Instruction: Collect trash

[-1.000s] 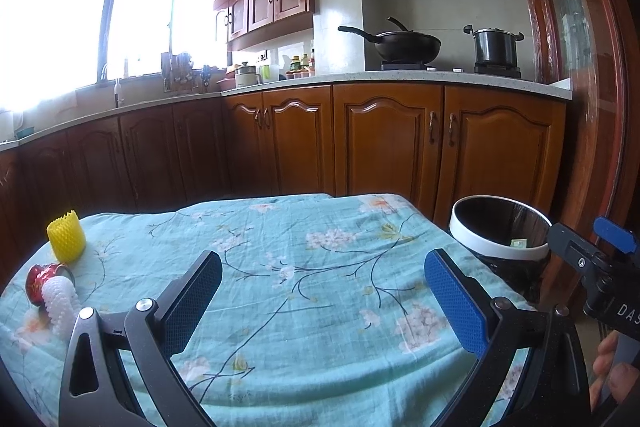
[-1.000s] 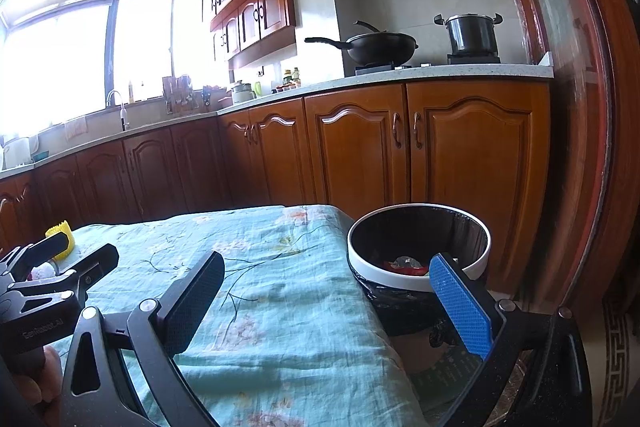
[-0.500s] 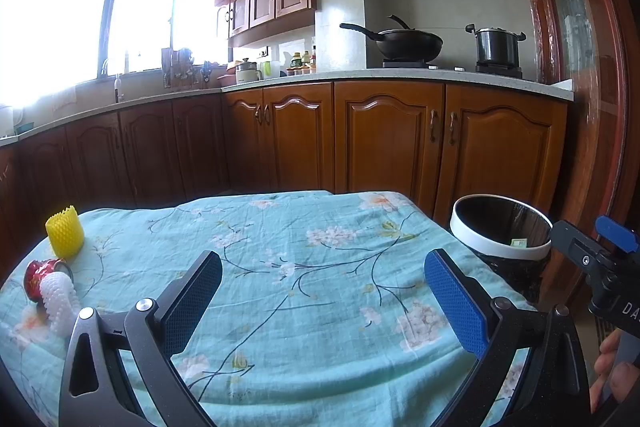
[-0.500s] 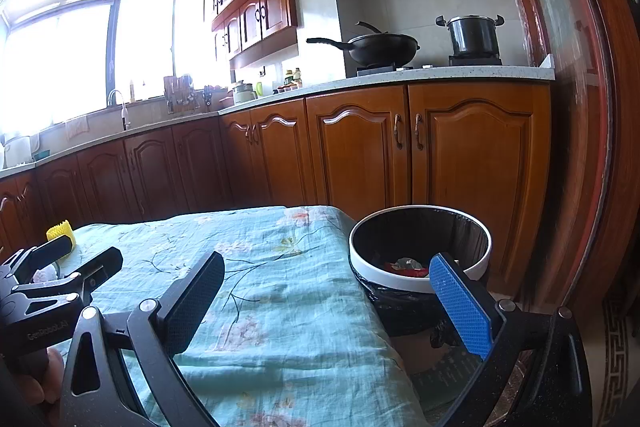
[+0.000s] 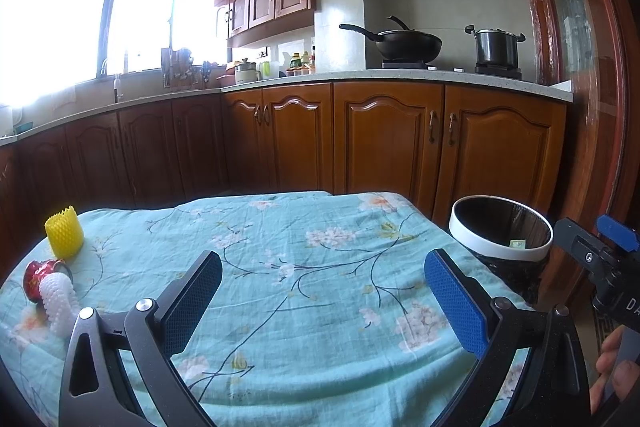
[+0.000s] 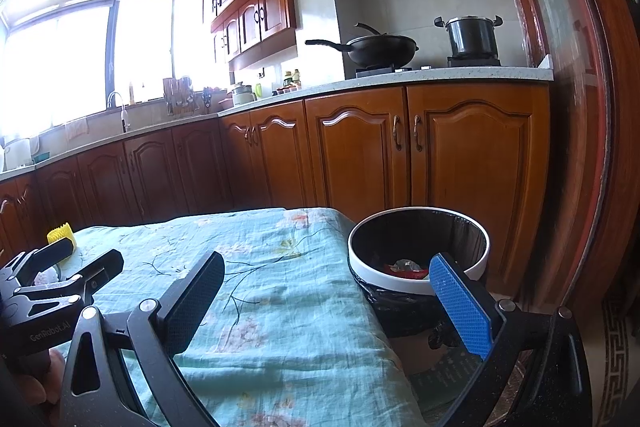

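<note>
Left gripper point(image 5: 322, 297) and right gripper point(image 6: 326, 301): jaws spread wide, holding nothing. Yellow foam net point(image 5: 64, 238), red can point(image 5: 38, 273), white foam net point(image 5: 60, 303) at table's nine o'clock; trash bin point(image 6: 418, 283) at three o'clock.

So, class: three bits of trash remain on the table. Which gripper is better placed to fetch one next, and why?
Left. The yellow foam net, red can and white foam net lie beside the open left gripper; the right gripper is by the bin.

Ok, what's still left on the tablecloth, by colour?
Yellow foam net sleeve: 1
White foam net sleeve: 1
Red crushed can: 1
Total: 3
</note>
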Action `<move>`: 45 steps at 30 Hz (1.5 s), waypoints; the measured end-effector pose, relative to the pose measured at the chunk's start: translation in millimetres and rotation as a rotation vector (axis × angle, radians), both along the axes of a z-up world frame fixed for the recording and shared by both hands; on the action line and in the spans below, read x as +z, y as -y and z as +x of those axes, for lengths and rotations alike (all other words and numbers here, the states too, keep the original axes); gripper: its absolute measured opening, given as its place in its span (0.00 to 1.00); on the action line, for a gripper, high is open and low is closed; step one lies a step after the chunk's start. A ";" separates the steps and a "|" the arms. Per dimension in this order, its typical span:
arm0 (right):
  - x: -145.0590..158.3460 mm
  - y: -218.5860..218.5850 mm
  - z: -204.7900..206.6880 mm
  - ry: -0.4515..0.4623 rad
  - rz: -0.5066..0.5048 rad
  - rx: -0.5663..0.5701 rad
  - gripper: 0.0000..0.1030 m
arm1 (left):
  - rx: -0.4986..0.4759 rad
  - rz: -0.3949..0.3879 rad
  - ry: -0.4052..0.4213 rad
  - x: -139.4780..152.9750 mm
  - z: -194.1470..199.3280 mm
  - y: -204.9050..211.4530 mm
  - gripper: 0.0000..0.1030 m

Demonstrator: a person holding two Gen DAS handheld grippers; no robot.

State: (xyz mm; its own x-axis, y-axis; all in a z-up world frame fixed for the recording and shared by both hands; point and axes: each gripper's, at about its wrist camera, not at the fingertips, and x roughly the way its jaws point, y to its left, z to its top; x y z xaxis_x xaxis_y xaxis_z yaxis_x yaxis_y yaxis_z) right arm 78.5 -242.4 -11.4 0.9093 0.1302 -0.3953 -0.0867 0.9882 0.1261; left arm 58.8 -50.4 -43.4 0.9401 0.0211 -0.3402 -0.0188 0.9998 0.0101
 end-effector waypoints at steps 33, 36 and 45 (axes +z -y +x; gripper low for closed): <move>-1.2 -1.4 1.6 -0.013 0.017 0.004 1.00 | -0.010 -0.006 -0.009 -1.3 1.8 -1.1 0.99; -1.6 -0.8 2.2 -0.015 0.019 0.003 1.00 | -0.011 -0.008 -0.013 -1.6 2.6 -0.3 0.99; -2.3 -4.4 5.3 -0.026 0.026 0.008 1.00 | -0.009 -0.019 -0.016 -0.9 2.4 -3.6 0.99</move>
State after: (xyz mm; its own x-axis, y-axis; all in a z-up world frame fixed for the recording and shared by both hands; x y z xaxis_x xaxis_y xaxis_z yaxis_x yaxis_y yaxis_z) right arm 83.8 -238.0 -13.7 0.8976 0.1480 -0.4153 -0.0908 0.9838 0.1542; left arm 61.2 -46.8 -44.3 0.9346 0.0062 -0.3557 -0.0099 0.9999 -0.0086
